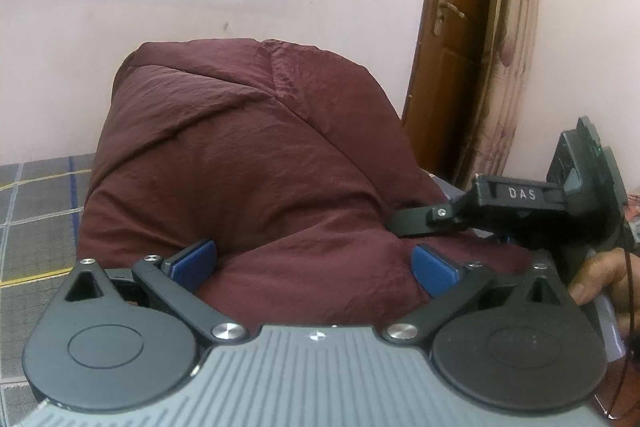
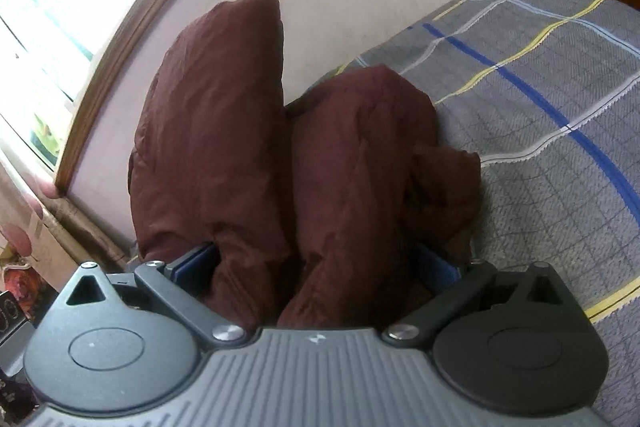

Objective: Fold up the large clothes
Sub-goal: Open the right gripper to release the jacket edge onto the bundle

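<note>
The left tool [image 1: 314, 269] has its blue pads [image 1: 196, 263] spread wide, with a thick bulge of the maroon garment [image 1: 256, 155] filling the gap between them. The cloth touches the inner faces of both pads, but whether they actually press on it cannot be told. Ahead of this tool the garment rises in a tall, wrinkled mound with a seam running diagonally across it. To its right, the right tool [image 1: 516, 203] lies against the same cloth, and part of the person's hand [image 1: 600, 279] shows just behind it. Beyond the mound stand a pink wall, a wooden door [image 1: 452, 27] and a floral curtain [image 1: 508, 47].

The right tool [image 2: 318, 267] is likewise spread wide, with two thick folds of the garment [image 2: 352, 163] bunched between its pads [image 2: 192, 267], one fold standing upright ahead and to the left, the other slumped ahead and to the right. The garment rests on the bed [image 2: 540, 107], whose grey checked cover with blue and yellow stripes stretches away to the right of this tool. A wood-framed window [image 2: 44, 39] lies to its left.
</note>
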`<state>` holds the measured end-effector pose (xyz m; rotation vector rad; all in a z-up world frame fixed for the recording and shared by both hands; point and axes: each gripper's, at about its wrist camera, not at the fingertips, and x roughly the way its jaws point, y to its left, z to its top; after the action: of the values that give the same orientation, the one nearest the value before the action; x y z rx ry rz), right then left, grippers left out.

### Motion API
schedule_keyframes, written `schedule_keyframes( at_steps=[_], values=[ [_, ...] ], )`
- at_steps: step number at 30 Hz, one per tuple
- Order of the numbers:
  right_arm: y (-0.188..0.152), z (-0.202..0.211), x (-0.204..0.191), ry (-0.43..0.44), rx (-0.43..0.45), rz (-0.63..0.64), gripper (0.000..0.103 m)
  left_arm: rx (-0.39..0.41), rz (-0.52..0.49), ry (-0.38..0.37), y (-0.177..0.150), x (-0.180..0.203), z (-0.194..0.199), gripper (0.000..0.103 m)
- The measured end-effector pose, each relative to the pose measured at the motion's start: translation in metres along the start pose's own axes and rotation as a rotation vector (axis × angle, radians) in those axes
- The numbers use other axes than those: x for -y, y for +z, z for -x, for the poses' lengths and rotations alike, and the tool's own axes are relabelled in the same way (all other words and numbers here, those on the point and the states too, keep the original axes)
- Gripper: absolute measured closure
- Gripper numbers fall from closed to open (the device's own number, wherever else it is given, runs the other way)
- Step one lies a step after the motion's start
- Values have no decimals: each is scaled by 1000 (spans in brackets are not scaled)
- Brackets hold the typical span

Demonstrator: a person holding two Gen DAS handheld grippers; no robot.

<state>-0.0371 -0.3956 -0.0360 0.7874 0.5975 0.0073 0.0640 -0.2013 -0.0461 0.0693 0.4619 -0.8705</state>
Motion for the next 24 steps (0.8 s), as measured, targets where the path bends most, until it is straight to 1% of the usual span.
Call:
schedule_keyframes(
  at_steps=[3,7,8,9,10,12,14,15,17,19,22,23,24],
  values=[
    [3,-6,-4,12,-3,22,0,0,-5,6,0,0,-1,1],
    [3,-5,3,27,8,35,0,-3,-17,4,0,3,-2,1],
    [2,-2,4,22,10,29,0,-2,-23,7,-1,4,-2,1],
    [2,5,5,-3,26,27,0,0,-28,7,-1,5,-2,1],
    [1,16,2,-38,68,32,0,2,-28,7,-2,5,-1,0],
    [2,49,-10,-76,208,60,0,5,-25,9,-3,3,-1,0],
    [12,71,-20,-24,283,71,0,8,-24,5,-3,2,-1,0],
    [20,75,-27,-2,289,82,0,11,-22,4,-4,2,-1,0],
    [38,68,-45,-13,260,145,0,15,-19,5,-5,2,-1,0],
    [54,47,-60,-52,235,211,0,16,-17,9,-6,4,0,0],
    [77,-1,-73,-39,140,244,0,14,-22,7,-6,5,1,0],
    [80,-15,-80,-29,118,267,16,12,-27,5,-6,5,1,0],
    [80,-27,-89,-38,88,319,62,12,-32,5,-5,5,1,0]
  ],
)
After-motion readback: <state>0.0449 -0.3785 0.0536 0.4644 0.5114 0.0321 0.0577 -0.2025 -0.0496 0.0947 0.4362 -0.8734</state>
